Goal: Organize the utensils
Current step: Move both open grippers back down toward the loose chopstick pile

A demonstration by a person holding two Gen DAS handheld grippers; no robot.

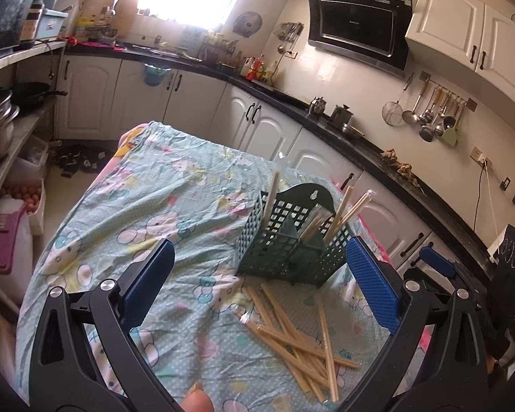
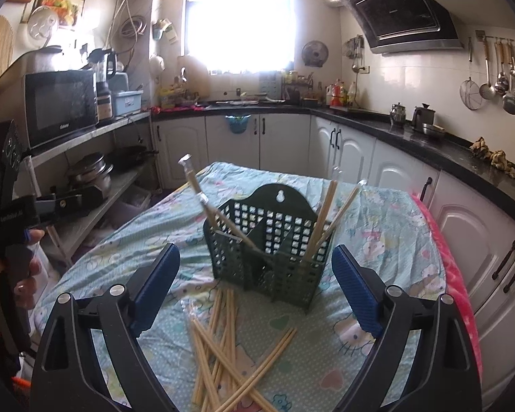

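Wide-spread right gripper (image 2: 255, 276) empty; loose chopsticks (image 2: 223, 353) below, basket (image 2: 267, 240) beyond

A dark green lattice basket (image 2: 267, 247) stands on the bench's pale turquoise cartoon-cat cloth (image 2: 377, 226). Before the basket lie tan wooden chopsticks (image 2: 223, 350). Both tongs (image 2: 254, 288) wear blue textured pads (image 1: 374, 285) on black frames.

basket (image 2: 267, 257) ahead, chopsticks (image 2: 223, 353) strewn before it

A bright window (image 2: 240, 17) glared at top centre; white cabinets (image 2: 285, 144) under a black counter (image 2: 429, 140) lined the tiled walls.
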